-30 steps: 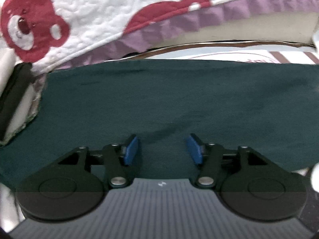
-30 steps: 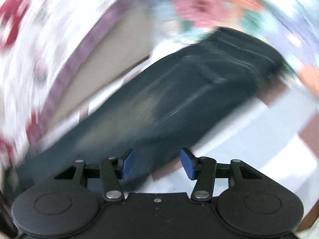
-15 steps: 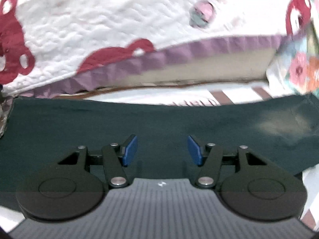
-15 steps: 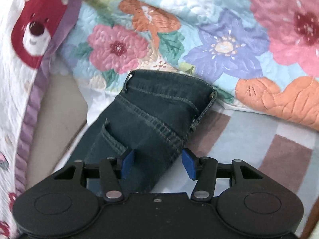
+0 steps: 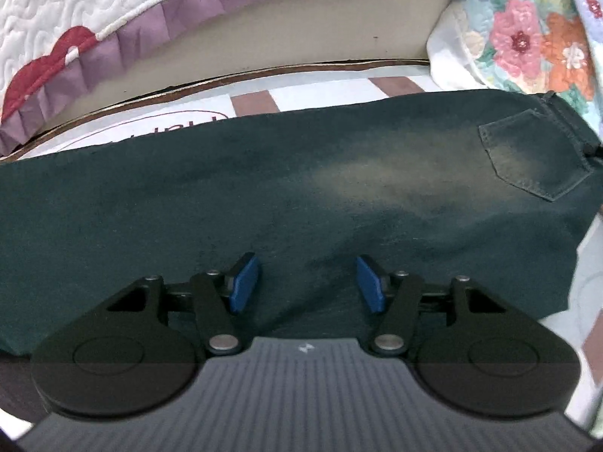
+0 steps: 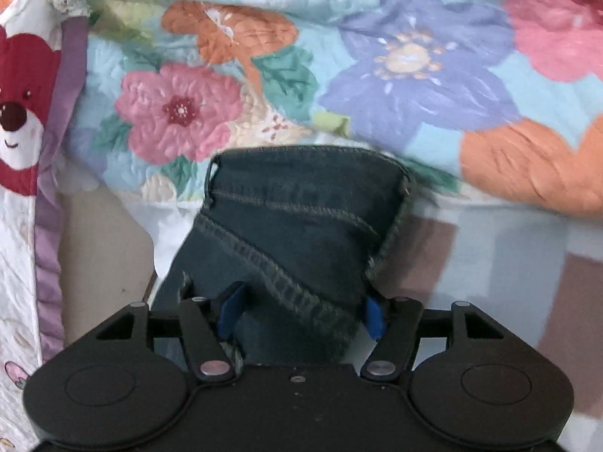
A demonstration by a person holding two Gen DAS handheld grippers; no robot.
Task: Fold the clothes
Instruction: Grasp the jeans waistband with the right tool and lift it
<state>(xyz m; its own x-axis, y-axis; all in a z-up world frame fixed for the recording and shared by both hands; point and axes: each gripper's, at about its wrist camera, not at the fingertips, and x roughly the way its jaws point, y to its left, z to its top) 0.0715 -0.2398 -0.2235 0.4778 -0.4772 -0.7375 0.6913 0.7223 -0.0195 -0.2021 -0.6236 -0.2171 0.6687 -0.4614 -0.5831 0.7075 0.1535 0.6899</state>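
Observation:
Dark blue jeans lie flat across the bed, legs to the left, a back pocket at the right. My left gripper is open and hovers over the near side of the thigh area, its blue pads apart and empty. In the right wrist view the waistband end of the jeans runs between the fingers of my right gripper. The blue pads stand wide apart on either side of the denim, not pressed shut on it.
A white quilt with red bears and a purple frill lies behind the jeans. A floral quilt is bunched just past the waistband. The checked bedsheet lies to the right.
My left gripper has slid right along the jeans; the back pocket has come into view. My right gripper has moved forward, so the waistband end now sits between its open fingers.

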